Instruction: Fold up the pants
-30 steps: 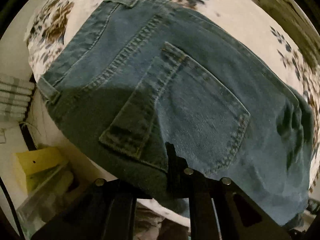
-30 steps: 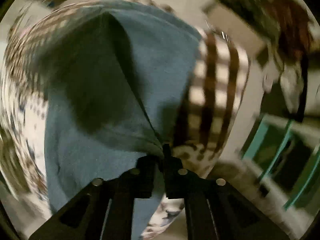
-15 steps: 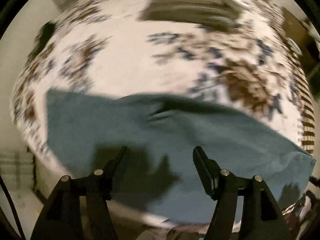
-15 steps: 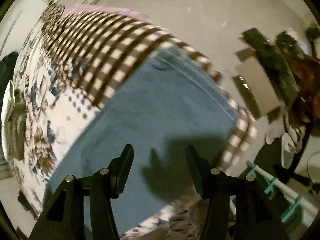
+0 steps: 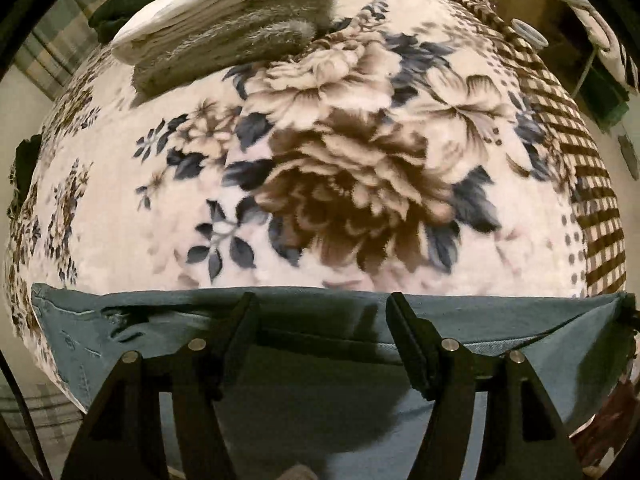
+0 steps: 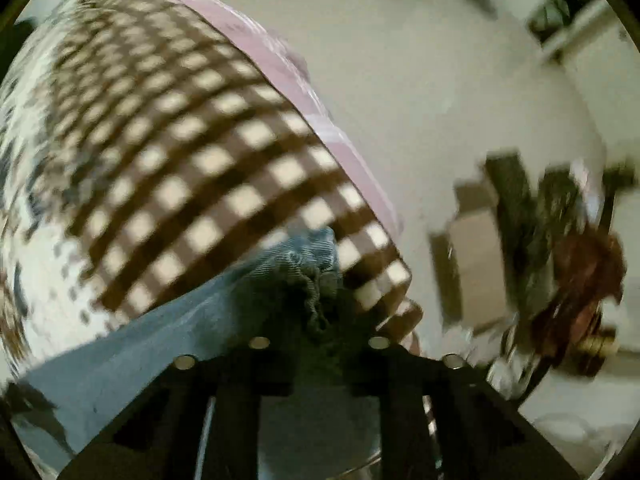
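The blue jeans lie flat along the near edge of a floral blanket in the left wrist view. My left gripper hovers over their far edge, open, with nothing between its fingers. In the right wrist view a bunched end of the jeans sticks up between the fingers of my right gripper, whose jaws are closing on the denim and pinching it. The rest of the jeans trails off to the lower left over the blanket's brown checked border.
A stack of folded cream and grey linens sits at the far side of the bed. A pink sheet edge marks the bed's side, with pale floor beyond. Blurred clutter lies on the floor at right.
Both grippers let go of the jeans and opened. The left then swung out over the far edge and stays open. The right moved to the end of the jeans and closed on bunched denim.
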